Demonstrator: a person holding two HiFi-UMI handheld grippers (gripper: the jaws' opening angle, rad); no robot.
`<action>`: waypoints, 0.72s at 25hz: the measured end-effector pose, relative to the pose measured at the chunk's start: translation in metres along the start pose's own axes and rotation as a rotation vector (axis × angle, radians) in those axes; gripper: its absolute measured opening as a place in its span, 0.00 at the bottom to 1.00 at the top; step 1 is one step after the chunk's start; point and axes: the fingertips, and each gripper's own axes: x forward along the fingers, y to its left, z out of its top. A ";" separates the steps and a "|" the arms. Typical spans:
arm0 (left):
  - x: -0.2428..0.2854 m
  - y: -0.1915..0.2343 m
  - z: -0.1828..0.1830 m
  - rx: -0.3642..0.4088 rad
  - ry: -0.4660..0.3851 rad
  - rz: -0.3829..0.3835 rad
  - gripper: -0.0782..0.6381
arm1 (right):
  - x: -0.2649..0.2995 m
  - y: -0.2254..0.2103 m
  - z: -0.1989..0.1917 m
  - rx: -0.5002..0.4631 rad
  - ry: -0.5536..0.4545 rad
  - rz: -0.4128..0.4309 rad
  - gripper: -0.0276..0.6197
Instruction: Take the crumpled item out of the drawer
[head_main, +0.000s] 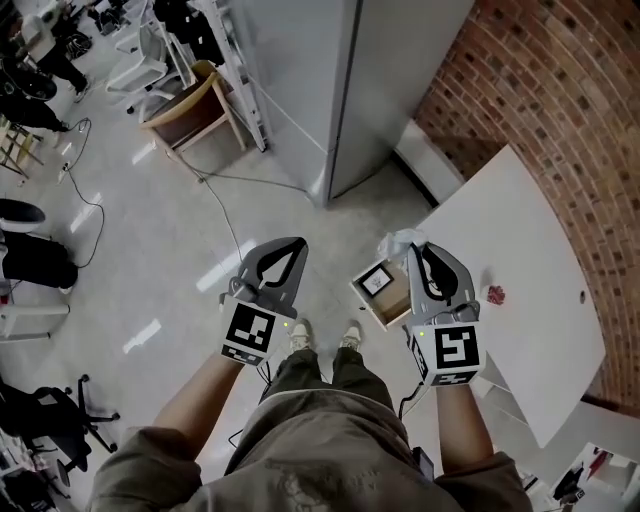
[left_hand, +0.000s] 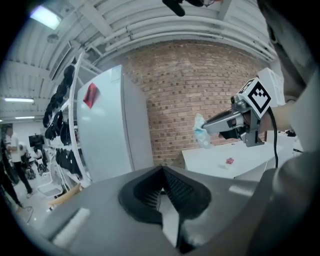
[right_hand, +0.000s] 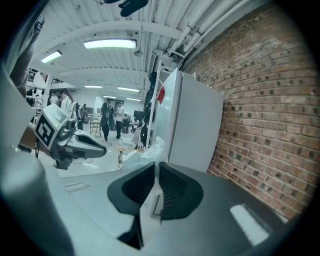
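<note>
The right claw (head_main: 414, 248) is clamped on the wad (head_main: 398, 240). In the right gripper view its jaws pinch together on a pale, crinkly, half-clear bunch (right_hand: 143, 151) that sticks up past their tips. The left gripper view confirms this from the side, with the wad (left_hand: 201, 131) hanging off the end of that claw. From the head view the wad sits at the very tip of the claw, over the far end of the open drawer (head_main: 393, 300). The drawer juts out of the counter (head_main: 520, 250) at the edge nearest the person. By my reading the wad is already clear of the drawer, though its height above the rim cannot be told from overhead. The claw's long axis runs away from the person, roughly along that same edge, and the wad itself is a lump with no clear long axis. The counter top lies just to the claw's right, so I judge a short swing that way would bring the wad over it. A small red bit (head_main: 496, 294) lies near that edge. The left claw (head_main: 287, 256) has its jaws together on nothing and is well apart, away from the counter, so the right hand is the nearer one.
</note>
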 end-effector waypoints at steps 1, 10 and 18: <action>-0.006 -0.003 0.011 0.012 -0.020 -0.002 0.11 | -0.008 -0.001 0.010 0.003 -0.022 -0.007 0.13; -0.052 -0.013 0.099 0.108 -0.179 -0.002 0.11 | -0.068 -0.002 0.083 -0.023 -0.197 -0.013 0.13; -0.084 0.000 0.145 0.057 -0.257 0.072 0.11 | -0.101 0.013 0.127 0.001 -0.315 0.020 0.13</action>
